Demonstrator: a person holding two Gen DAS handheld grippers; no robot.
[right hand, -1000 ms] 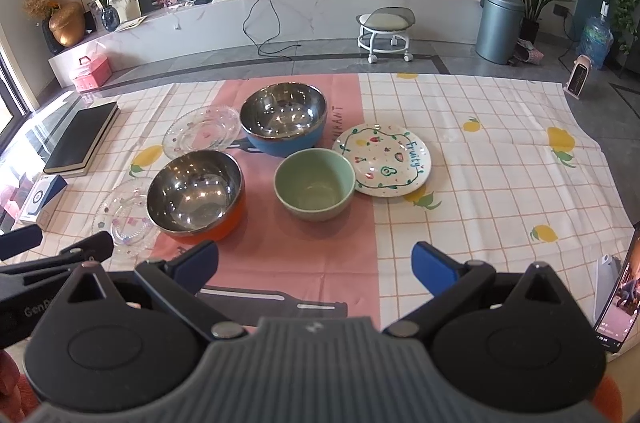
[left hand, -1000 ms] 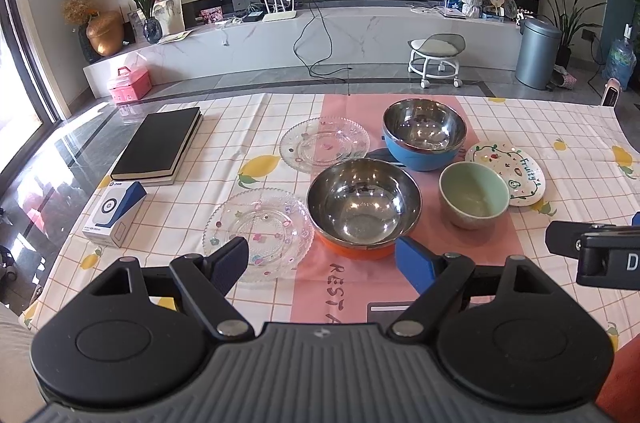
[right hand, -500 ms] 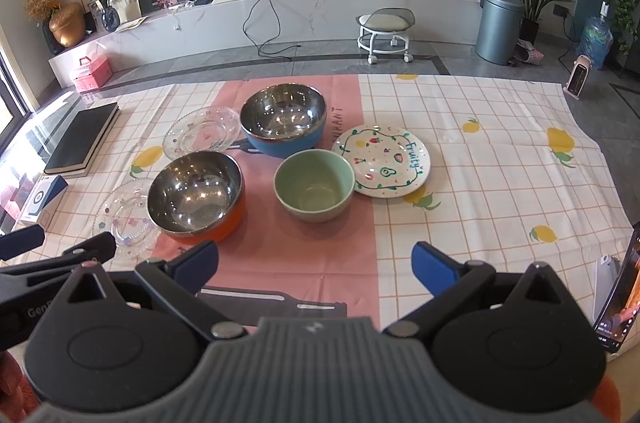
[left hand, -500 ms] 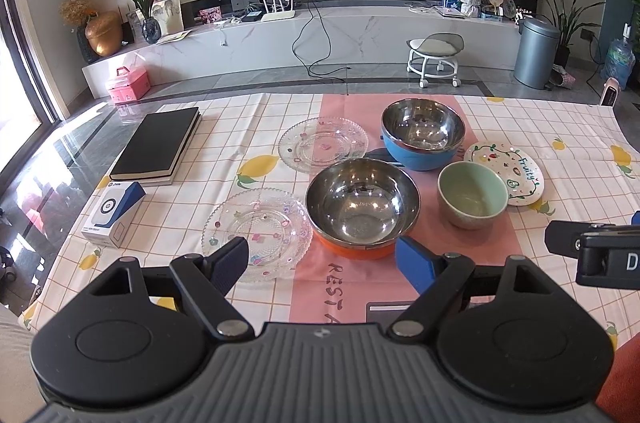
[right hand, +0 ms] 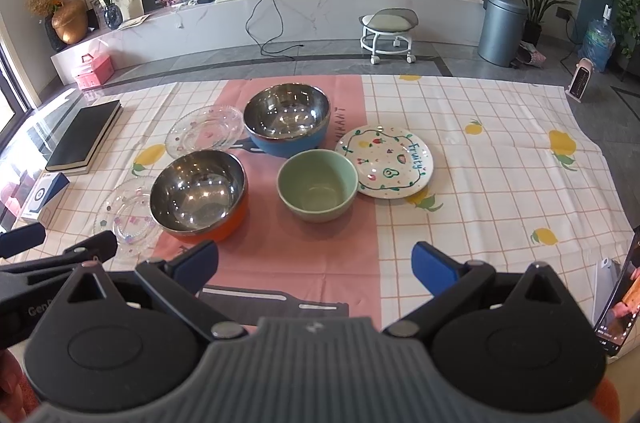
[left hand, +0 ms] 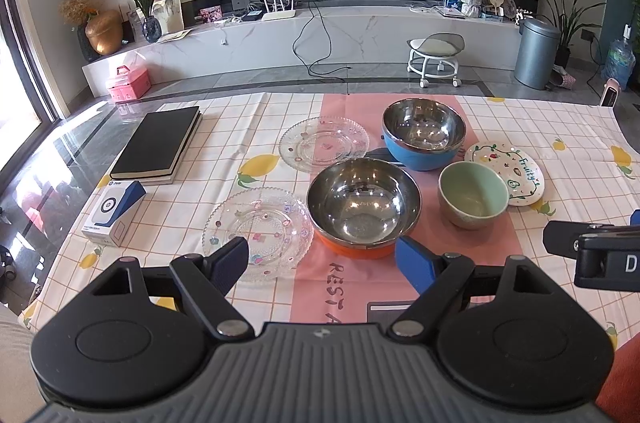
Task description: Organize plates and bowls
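While both grippers hang low over the near edge of the surface [right hand: 500,159], nothing sits between their fingers: the left gripper [left hand: 322,257] has its blue fingers [left hand: 232,259] spread wide and released, and the right gripper [right hand: 316,263] is spread just as wide, grasping nothing.

Three bowls stand upright on the pink strip of the checked cloth. An orange bowl [left hand: 362,207] with a steel lining is nearest the left gripper, a blue bowl [left hand: 423,133] with the same steel lining stands behind it, and a green bowl [left hand: 472,195] sits to the right of the orange one, close but apart from it.

Three plates lie flat around them. One glass plate [left hand: 258,233] lies just left of the orange bowl, its rim seeming to touch the bowl's base (the bowl hides the edge, so contact cannot be confirmed). A second glass plate [left hand: 323,143] lies farther back, just left of the blue bowl. A white fruit-patterned plate [right hand: 384,161] lies to the right of the green bowl, partly hidden behind it in the left wrist view.

A black notebook [left hand: 158,143] and a small blue and white box [left hand: 114,213] rest well apart from the dishes at the left edge of the cloth. A phone [right hand: 622,299] stands at the far right.
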